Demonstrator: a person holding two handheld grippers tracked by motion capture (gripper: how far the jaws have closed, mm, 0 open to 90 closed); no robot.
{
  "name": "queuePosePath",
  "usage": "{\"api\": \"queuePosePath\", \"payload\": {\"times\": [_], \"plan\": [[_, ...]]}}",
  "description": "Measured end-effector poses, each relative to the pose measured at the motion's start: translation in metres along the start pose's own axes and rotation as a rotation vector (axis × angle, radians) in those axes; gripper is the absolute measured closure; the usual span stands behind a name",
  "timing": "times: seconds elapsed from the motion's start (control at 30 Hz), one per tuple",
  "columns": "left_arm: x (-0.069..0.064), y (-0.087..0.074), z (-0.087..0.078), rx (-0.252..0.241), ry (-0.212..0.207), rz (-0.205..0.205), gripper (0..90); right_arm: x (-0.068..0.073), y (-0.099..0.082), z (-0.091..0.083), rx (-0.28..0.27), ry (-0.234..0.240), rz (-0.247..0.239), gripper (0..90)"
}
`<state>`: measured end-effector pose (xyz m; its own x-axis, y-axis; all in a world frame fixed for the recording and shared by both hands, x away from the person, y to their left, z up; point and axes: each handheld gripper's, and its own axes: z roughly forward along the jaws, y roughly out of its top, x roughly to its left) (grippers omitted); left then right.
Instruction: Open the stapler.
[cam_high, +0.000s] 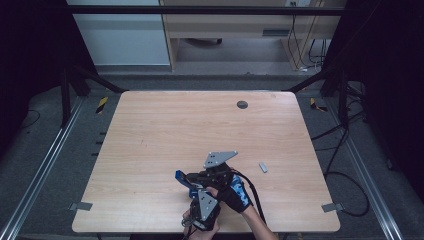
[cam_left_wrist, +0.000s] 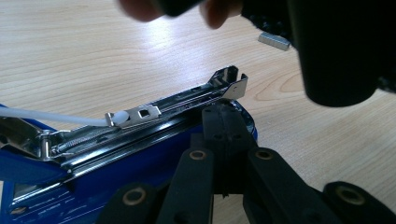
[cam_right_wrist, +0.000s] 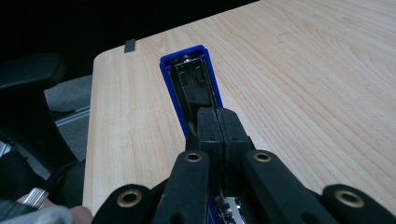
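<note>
A blue stapler (cam_high: 180, 177) lies opened near the table's front edge. In the left gripper view its metal magazine (cam_left_wrist: 187, 100) stands bare above the blue base (cam_left_wrist: 116, 172), with a white rod running off to the left. My left gripper (cam_left_wrist: 223, 122) (cam_high: 196, 190) is shut, its tips pinched on the base's front end. In the right gripper view the swung-back blue lid (cam_right_wrist: 187, 79) points away. My right gripper (cam_right_wrist: 217, 122) (cam_high: 190, 176) is shut on that lid's side wall.
A small grey strip of staples (cam_high: 263, 167) (cam_left_wrist: 274, 41) lies on the wood to the right of the grippers. A dark round grommet (cam_high: 242, 104) sits at the far side of the table (cam_high: 150, 125). A gloved hand (cam_high: 235, 195) holds the right gripper.
</note>
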<state>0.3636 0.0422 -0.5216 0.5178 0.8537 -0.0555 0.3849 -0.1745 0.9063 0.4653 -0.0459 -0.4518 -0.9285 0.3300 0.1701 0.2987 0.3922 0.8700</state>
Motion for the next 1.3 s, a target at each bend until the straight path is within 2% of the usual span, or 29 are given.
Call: {"api": "queuePosePath", "payload": {"times": [0.73,1.3], "plan": [[0.0,-0.001,0.0,-0.008,0.0,-0.01,90.0,0.001,-0.001,0.016,0.034,0.01,-0.002,90.0],[0.001,-0.001,0.0,-0.008,-0.002,-0.01,90.0,0.0,-0.001,0.033,0.125,0.0,0.02,90.0]]}}
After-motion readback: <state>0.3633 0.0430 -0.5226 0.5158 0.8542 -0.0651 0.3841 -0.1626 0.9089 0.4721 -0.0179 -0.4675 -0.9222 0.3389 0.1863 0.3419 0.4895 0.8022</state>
